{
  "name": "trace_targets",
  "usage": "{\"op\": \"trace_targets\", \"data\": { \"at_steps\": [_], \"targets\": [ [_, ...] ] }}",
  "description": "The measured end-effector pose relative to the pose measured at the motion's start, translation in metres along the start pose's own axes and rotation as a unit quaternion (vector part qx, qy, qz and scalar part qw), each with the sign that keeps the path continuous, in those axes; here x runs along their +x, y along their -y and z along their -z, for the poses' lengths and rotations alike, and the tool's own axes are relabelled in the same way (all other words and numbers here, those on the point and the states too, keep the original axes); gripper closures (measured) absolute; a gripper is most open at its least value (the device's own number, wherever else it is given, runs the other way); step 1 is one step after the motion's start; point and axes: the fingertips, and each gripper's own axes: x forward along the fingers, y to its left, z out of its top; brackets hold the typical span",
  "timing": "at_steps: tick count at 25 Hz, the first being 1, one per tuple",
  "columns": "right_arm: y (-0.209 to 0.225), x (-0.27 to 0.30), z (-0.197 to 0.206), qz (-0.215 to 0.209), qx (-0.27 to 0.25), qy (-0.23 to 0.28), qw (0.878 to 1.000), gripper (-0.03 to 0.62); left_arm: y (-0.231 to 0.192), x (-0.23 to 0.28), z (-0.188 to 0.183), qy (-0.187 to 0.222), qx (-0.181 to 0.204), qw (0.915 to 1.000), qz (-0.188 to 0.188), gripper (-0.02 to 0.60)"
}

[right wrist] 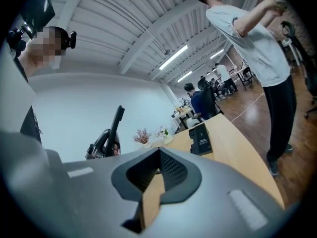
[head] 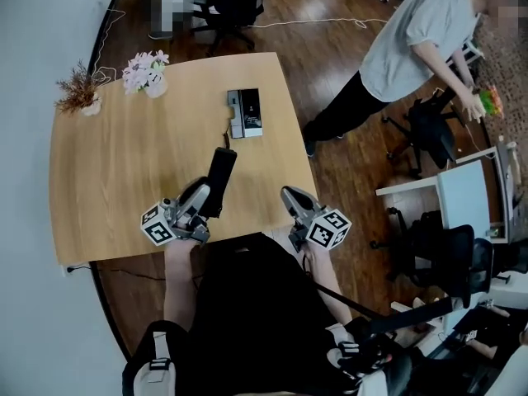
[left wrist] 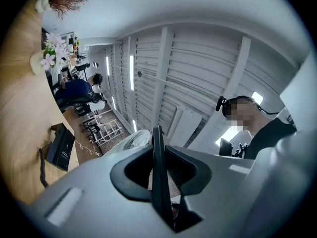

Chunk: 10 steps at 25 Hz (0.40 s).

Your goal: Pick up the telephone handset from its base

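The black telephone handset (head: 221, 178) is lifted off the wooden table (head: 124, 163), and my left gripper (head: 200, 196) is shut on its lower end. In the left gripper view the handset (left wrist: 157, 167) shows edge-on as a thin black blade pinched between the jaws. The grey-and-black telephone base (head: 245, 112) lies further back on the table, apart from the handset, with a cord (left wrist: 42, 165) trailing from it. My right gripper (head: 290, 195) hovers near the table's front right edge, shut with nothing in it. The right gripper view shows the base (right wrist: 202, 139) and the raised handset (right wrist: 116, 125).
A vase of pale flowers (head: 146, 73) and a pot of dried twigs (head: 80, 95) stand at the table's far left. A person in a grey shirt (head: 417, 40) stands to the right on the wood floor, beside office chairs (head: 429, 130) and a white desk (head: 462, 192).
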Motion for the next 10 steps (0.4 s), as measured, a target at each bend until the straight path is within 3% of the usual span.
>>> {"op": "trace_targets", "data": {
  "at_steps": [10],
  "targets": [
    [-0.026,-0.009,0.020,0.010,-0.016,-0.012,1.000,0.591,-0.004,-0.028,0.006,0.048,-0.037,0.9981,0.009,0.502]
  ]
}}
